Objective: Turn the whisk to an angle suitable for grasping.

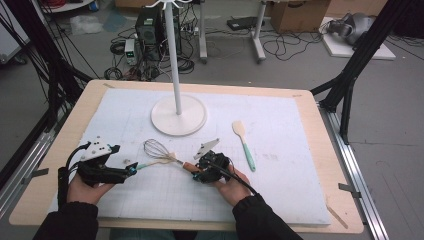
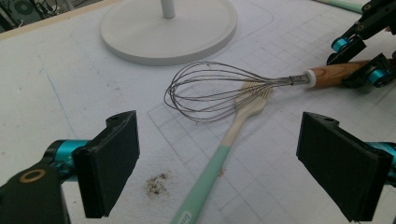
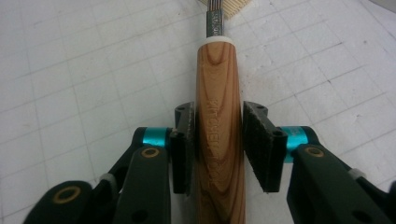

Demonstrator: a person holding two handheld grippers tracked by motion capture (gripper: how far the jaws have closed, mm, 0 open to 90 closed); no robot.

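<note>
Right gripper (image 3: 218, 140) clamped on whisk (image 2: 219, 91) by wooden handle, pads flat on both sides, whisk lying on desk (image 1: 280, 180). Left gripper (image 2: 219, 158) wide open, nothing held, jaws straddling fork spatula (image 2: 219, 154). My call: lift whisk straight, keep handle square in pads, wires overlap fork tines, could snag. Stand (image 1: 178, 114) ahead.

Whisk (image 1: 159, 151) on mat (image 1: 280, 185), before stand base (image 1: 179, 115); fork (image 2: 219, 154) head under whisk wires; spatula (image 1: 244, 144) right.
</note>
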